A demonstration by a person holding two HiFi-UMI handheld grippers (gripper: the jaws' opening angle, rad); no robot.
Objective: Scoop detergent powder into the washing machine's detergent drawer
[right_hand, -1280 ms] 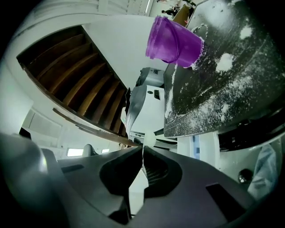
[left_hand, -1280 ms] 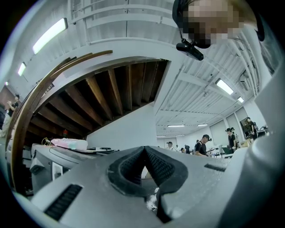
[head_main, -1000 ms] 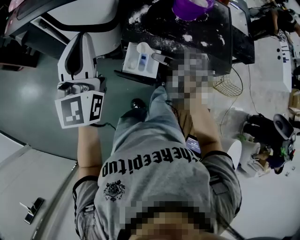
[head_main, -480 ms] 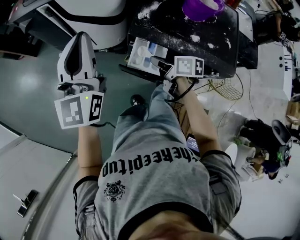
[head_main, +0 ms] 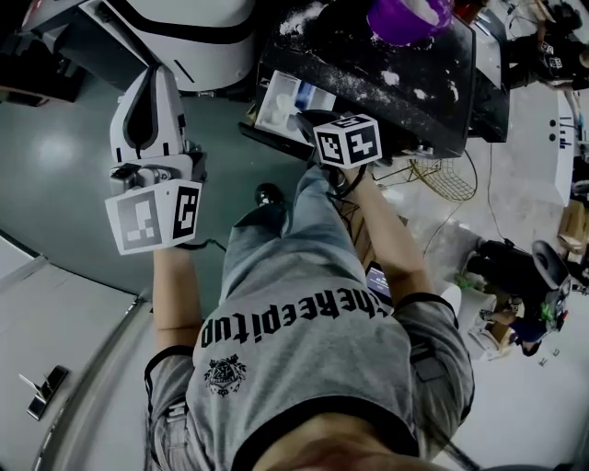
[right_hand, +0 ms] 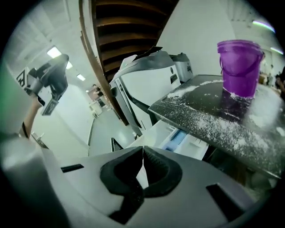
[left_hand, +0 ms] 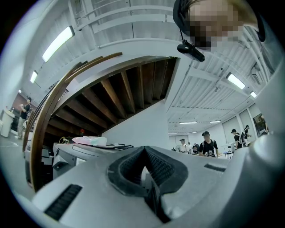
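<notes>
Bucket (right_hand: 240, 67) one, drawer (right_hand: 196, 144) one, left gripper (left_hand: 144, 150), right gripper (right_hand: 143, 151) closed.

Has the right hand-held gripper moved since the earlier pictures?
Yes. In the head view the right hand-held gripper has shifted left, and its marker cube now overlaps more of the open white plastic detergent drawer.

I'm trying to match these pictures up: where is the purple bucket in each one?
Head view: the purple bucket is at the top edge, right of centre, standing on the powder-dusted black top.
Left gripper view: not in it.
Right gripper view: upper right, standing on the same top.
Shared landmark: that dusted black top, which shows in the head and right gripper views only.
</notes>
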